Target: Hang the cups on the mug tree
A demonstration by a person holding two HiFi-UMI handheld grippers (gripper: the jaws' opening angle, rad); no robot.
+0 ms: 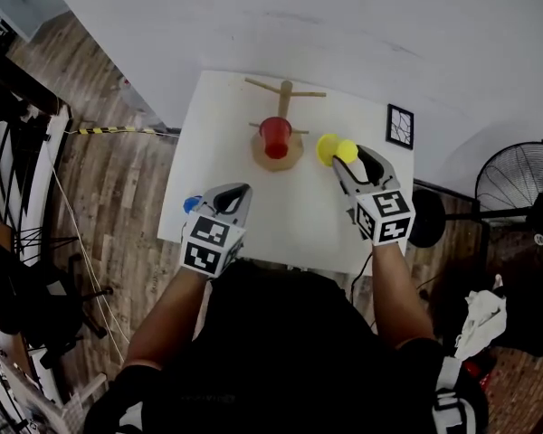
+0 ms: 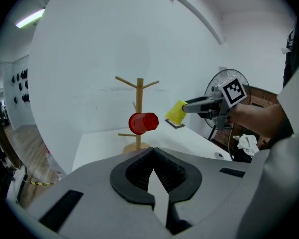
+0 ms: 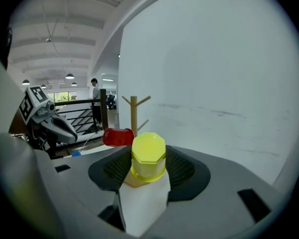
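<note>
With jaws grasping the yellow cup [image 1: 331, 148], the right gripper [image 1: 350, 165] has the mug tree [image 1: 285, 89] ahead to its left, upper pegs [image 1: 308, 93] free; the left gripper [image 1: 238, 191] has jaws clenched, empty.

Mug tree [image 1: 285, 89] on table [image 1: 224, 156]; cup [image 1: 275, 136] on its branch; 2nd cup [image 1: 328, 148] just right.

Head view steeply overhead, gripper views low, near-level — all sharing mug tree [image 1: 285, 89]

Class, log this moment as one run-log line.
right gripper: shut on yellow cup, held above table | left gripper: shut, empty | red cup: hanging on mug tree
</note>
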